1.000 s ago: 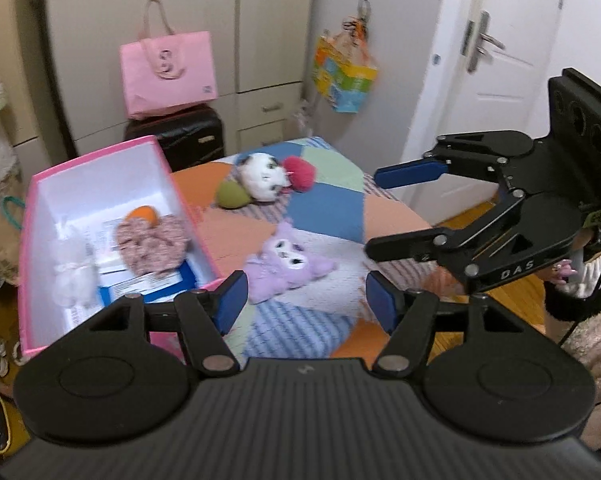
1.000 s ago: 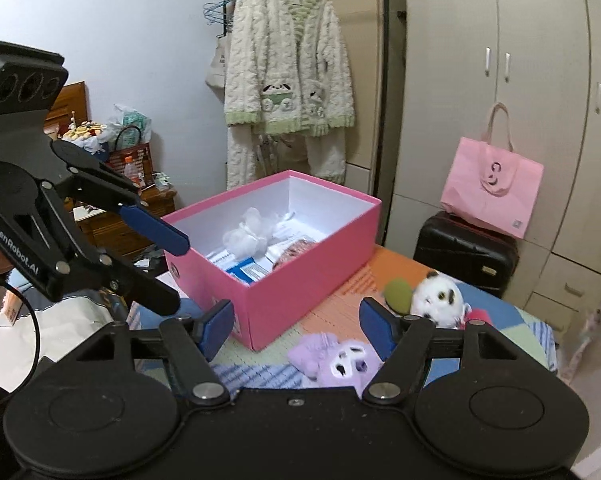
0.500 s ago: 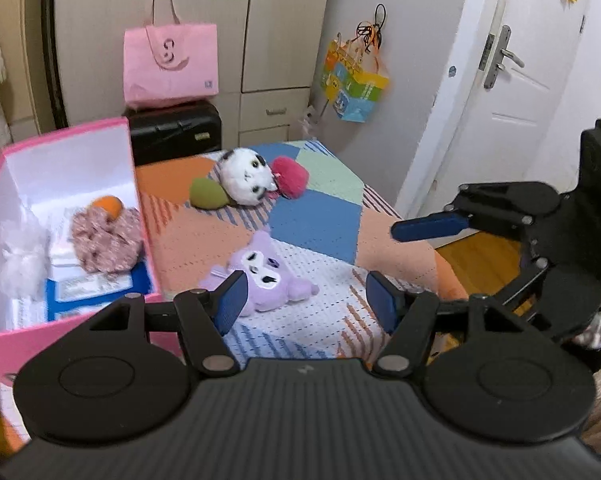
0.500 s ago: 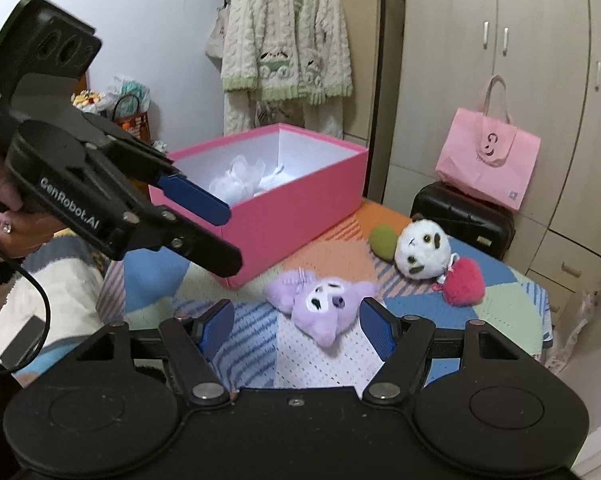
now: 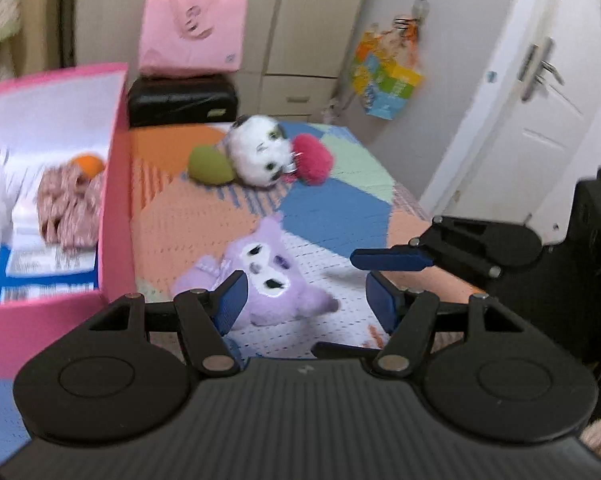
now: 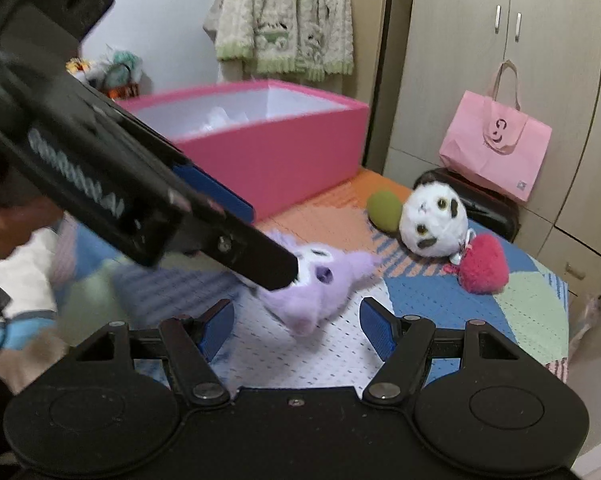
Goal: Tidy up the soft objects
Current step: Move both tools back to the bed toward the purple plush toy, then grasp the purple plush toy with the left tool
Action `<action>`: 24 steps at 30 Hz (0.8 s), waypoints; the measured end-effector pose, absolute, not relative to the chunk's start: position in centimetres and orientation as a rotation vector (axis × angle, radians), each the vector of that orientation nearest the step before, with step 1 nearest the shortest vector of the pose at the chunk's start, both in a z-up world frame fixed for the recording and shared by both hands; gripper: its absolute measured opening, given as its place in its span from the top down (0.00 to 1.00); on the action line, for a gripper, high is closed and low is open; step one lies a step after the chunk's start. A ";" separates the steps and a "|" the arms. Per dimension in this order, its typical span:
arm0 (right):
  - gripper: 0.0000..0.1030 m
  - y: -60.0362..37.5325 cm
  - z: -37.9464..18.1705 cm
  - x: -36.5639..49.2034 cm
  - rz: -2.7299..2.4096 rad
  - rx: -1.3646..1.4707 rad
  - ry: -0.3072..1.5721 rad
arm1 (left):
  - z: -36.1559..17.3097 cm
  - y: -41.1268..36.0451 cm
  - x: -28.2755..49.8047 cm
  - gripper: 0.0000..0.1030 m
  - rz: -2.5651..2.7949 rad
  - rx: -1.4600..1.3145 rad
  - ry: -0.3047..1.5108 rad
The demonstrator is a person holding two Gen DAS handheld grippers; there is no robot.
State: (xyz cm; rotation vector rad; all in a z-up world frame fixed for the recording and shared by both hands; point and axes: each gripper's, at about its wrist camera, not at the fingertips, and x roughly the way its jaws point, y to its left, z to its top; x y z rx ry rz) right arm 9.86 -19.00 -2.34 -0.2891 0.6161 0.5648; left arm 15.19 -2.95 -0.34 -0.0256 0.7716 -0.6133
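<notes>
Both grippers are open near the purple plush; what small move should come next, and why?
Probably ease the left gripper forward and shut it on the purple plush: its fingers are open, the plush lies between them on the quilt, and the pink box stands alongside.

pink tote bag [image 6: 496, 145] on black suitcase [image 5: 182, 100], hanging cardigan [image 6: 286, 16], white door [image 5: 540, 92]

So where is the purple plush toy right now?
The purple plush toy lies on the patchwork cover, just ahead of both open grippers, right of the pink box and nearer than the white plush.
</notes>
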 end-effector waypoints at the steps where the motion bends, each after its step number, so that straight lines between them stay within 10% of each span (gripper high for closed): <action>1: 0.28 -19.0 -2.9 10.4 0.563 -0.278 0.630 | -0.8 -2.9 15.4 0.38 -0.599 -0.026 0.773; 24: 0.20 -18.1 -5.2 14.6 0.596 -0.233 0.640 | -3.6 -4.0 17.6 0.36 -0.522 -0.105 0.741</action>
